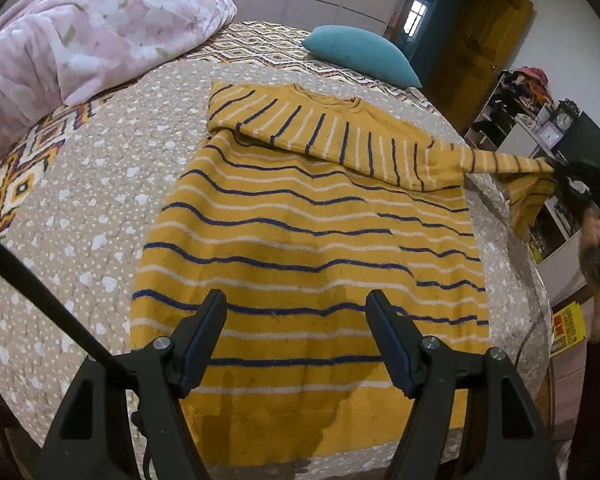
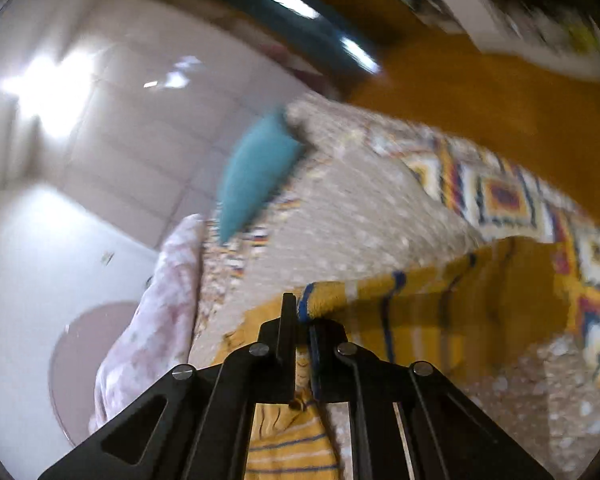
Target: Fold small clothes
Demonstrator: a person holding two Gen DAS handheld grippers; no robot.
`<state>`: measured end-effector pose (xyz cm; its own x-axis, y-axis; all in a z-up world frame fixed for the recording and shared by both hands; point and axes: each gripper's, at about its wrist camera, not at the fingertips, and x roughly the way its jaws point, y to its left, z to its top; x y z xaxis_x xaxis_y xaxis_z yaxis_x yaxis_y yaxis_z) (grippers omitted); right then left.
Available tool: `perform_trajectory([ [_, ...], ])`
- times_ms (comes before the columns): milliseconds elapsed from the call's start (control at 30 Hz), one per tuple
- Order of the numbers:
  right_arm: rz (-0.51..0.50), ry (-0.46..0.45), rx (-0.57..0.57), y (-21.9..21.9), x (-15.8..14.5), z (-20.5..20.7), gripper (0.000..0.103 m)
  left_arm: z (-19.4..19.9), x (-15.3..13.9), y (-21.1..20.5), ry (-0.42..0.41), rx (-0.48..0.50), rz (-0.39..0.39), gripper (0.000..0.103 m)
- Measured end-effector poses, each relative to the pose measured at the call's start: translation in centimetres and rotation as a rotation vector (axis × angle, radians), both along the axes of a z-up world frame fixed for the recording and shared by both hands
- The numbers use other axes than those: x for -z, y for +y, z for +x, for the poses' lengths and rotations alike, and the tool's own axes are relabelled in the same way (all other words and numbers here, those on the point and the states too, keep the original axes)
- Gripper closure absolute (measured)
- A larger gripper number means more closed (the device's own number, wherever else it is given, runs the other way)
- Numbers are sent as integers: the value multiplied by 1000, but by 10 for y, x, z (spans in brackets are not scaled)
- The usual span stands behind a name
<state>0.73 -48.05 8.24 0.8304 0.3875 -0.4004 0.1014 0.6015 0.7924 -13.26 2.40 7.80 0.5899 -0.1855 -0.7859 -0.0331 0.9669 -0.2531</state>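
A mustard-yellow sweater (image 1: pixel 300 240) with navy and white stripes lies flat on the bed, its left sleeve folded across the chest. My left gripper (image 1: pixel 296 312) is open and empty, hovering above the sweater's hem. My right gripper (image 1: pixel 568 178) at the bed's right edge is shut on the right sleeve's cuff (image 1: pixel 512 162) and holds the sleeve stretched out and lifted. In the right wrist view the gripper (image 2: pixel 300 316) pinches the yellow striped sleeve (image 2: pixel 400 300), and the picture is blurred by motion.
The bed has a beige dotted quilt (image 1: pixel 100 208). A pink floral blanket (image 1: pixel 80 36) is bunched at the far left. A teal pillow (image 1: pixel 360 54) lies at the far side. Shelves with clutter (image 1: pixel 532 120) stand right of the bed.
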Motion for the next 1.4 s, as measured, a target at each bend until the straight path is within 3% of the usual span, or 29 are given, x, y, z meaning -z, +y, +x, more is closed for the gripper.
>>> perform_trajectory([
  [100,7,33,16,4,34,-41,96,2,6,0,18,4,-8,32],
  [300,124,208,-18,28,151,-121,94,3,13,0,39,14,-12,32],
  [333,150,205,-20,30,164,-136,99,4,14,0,42,14,-7,32],
  [433,95,175,0,24,155,-151,99,5,16,0,50,18,-1,32],
  [467,60,161,12,19,146,-155,93,5,16,0,52,19,2,32],
  [533,-7,133,33,7,128,-150,64,6,18,1,54,17,7,32],
  [567,-34,130,64,-5,118,-145,43,6,19,1,56,14,6,32],
  [600,-39,124,88,-12,116,-140,40,6,20,1,59,11,2,32],
  [733,-67,150,153,-36,114,-97,40,4,22,1,76,6,-17,32],
  [867,-11,203,219,-58,133,-54,41,1,17,-1,61,9,13,32],
  [933,21,187,218,-61,131,-44,59,1,15,0,54,4,15,32],
  [967,44,181,201,-62,130,-41,87,1,14,1,53,1,14,32],
  [1000,82,170,177,-65,128,-39,93,2,14,2,53,-1,14,32],
  [1100,38,116,208,-78,101,-52,93,4,11,7,42,-13,7,32],
  [1267,-106,129,443,-123,57,-89,93,10,2,28,-4,-59,-17,32],
  [1400,-196,135,425,-114,25,-84,93,19,-3,47,-45,-97,-30,32],
])
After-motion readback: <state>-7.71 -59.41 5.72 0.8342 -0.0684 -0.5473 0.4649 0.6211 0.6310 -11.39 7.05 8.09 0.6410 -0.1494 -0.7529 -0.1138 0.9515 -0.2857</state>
